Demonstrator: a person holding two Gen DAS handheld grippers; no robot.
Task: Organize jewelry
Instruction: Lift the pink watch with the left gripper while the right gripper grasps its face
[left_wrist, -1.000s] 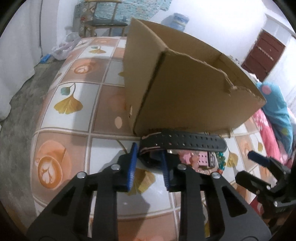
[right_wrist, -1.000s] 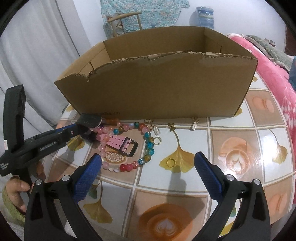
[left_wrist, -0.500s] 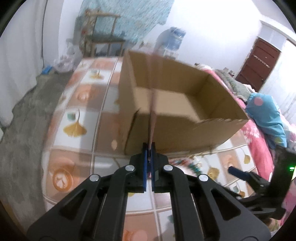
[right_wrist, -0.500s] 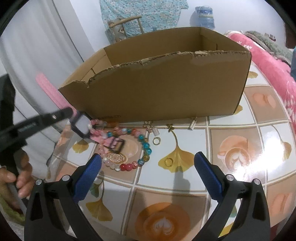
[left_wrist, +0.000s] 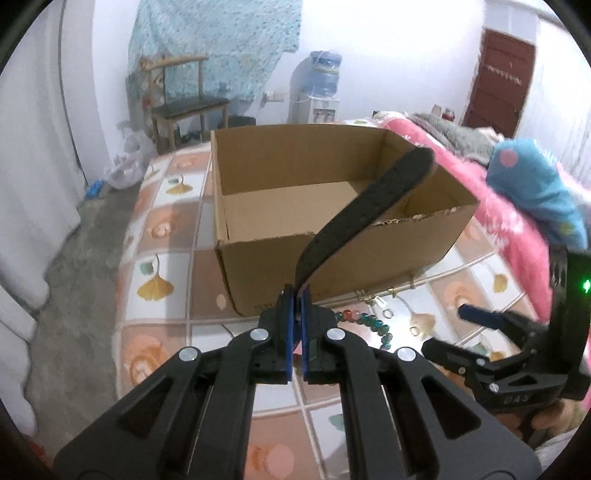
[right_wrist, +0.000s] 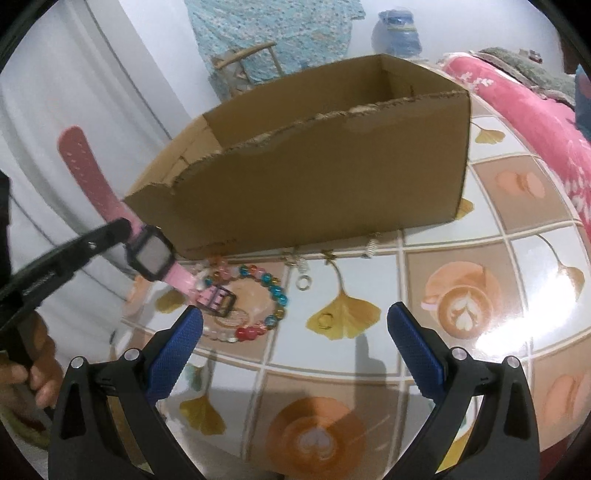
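While the pink-strapped digital wristwatch with the square black case hangs in the air just off the near left corner of the open brown cardboard box, it looks like we're mid-transfer: pick is done, drop isn't. The left gripper has its jaws clamped tight on the strap right by the case, one strap end sticking up, the buckle end dangling over the multicoloured glass bead bracelet on the counter. From the left wrist view the strap's dark underside arcs up across the box opening, and the box interior looks bare.

The right gripper is just hovering over the tile-print counter with its jaws spread wide, nothing between them.

Next move, I reckon: carry the watch over the torn front edge of the box and let go once it's clear inside. Watch that the floppy buckle end doesn't snag the rim or drag the bracelet. After that there's the bracelet, the small gold ring and little metal bits along the box's base to collect.
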